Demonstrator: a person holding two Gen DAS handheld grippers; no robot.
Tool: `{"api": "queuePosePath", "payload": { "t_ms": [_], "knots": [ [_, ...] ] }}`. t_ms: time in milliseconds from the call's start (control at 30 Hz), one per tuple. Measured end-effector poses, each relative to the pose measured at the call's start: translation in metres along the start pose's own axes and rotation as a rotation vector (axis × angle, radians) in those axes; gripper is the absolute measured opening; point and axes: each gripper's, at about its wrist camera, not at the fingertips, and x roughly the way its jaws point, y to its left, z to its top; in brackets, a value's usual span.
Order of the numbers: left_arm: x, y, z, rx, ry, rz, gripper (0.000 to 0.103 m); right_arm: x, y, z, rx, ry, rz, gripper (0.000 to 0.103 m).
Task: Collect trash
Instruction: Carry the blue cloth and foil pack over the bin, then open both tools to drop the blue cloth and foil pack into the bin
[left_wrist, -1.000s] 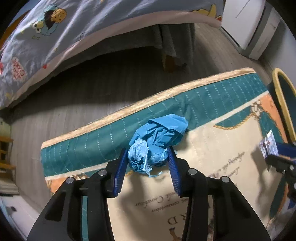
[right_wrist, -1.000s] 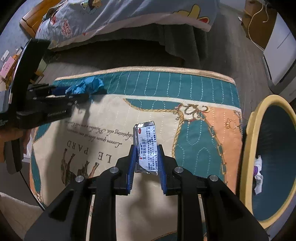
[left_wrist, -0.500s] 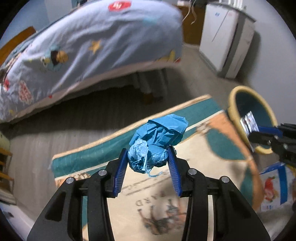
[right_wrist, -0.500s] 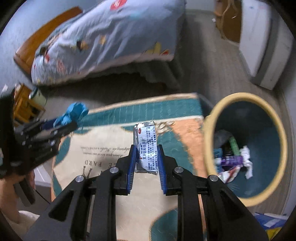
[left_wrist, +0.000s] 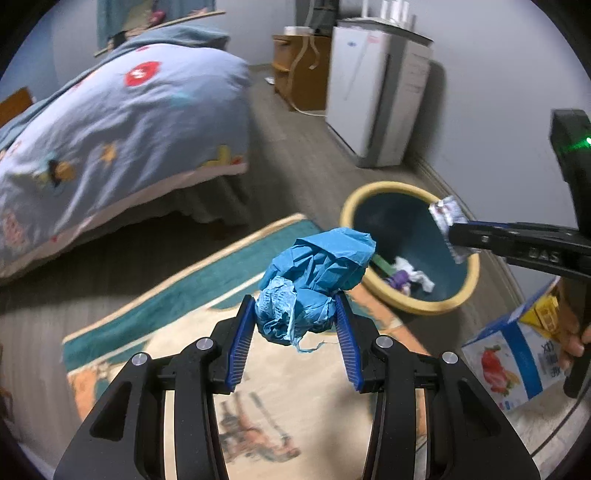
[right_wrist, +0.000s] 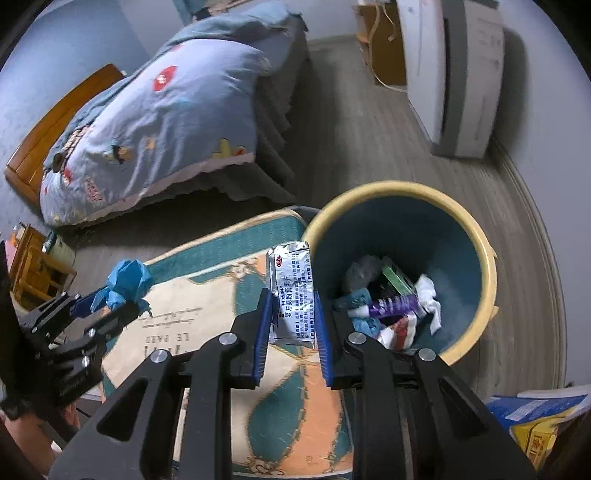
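The yellow-rimmed bin (right_wrist: 476, 236) is the landmark here, and it already holds trash: a purple tube (right_wrist: 395, 305), white tissue and other scraps lie at its bottom. The right gripper (right_wrist: 291, 314) has its jaws pinched narrowly on a silver foil sachet (right_wrist: 291, 291), raised just beside the bin's near rim, not yet over the opening in the right wrist view (from the left wrist view it seems level with the rim). The left gripper (left_wrist: 295, 325) is about half open, clamped on a crumpled blue paper wad (left_wrist: 314, 280), farther from the bin, above the rug (right_wrist: 207, 302). Both pieces remain to be dropped in.
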Motion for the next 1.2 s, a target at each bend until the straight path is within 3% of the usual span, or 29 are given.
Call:
{"api": "queuePosePath", "payload": {
  "t_ms": [333,667,833,1033,1167,1200],
  "knots": [
    [0.047,-0.055,0.007,0.129,0.061,-0.033,0.044,0.021,-0.063,0.005,0.104,0.044,-0.09,0.022],
    [0.093,-0.09,0.008,0.171,0.097,-0.092,0.044,0.031,-0.116,0.005,0.212,0.065,-0.128,0.022],
    [0.105,-0.113,0.008,0.214,0.091,-0.096,0.045,0.034,-0.132,0.004,0.264,0.068,-0.134,0.022],
    [0.113,-0.126,0.015,0.196,0.062,-0.095,0.045,0.03,-0.144,0.004,0.314,0.037,-0.138,0.022],
    [0.113,-0.126,0.019,0.177,0.038,-0.092,0.052,0.022,-0.145,0.006,0.327,-0.01,-0.122,0.023],
    [0.113,-0.125,0.019,0.171,0.035,-0.094,0.06,0.021,-0.145,0.007,0.324,-0.019,-0.121,0.023]
  ]
}}
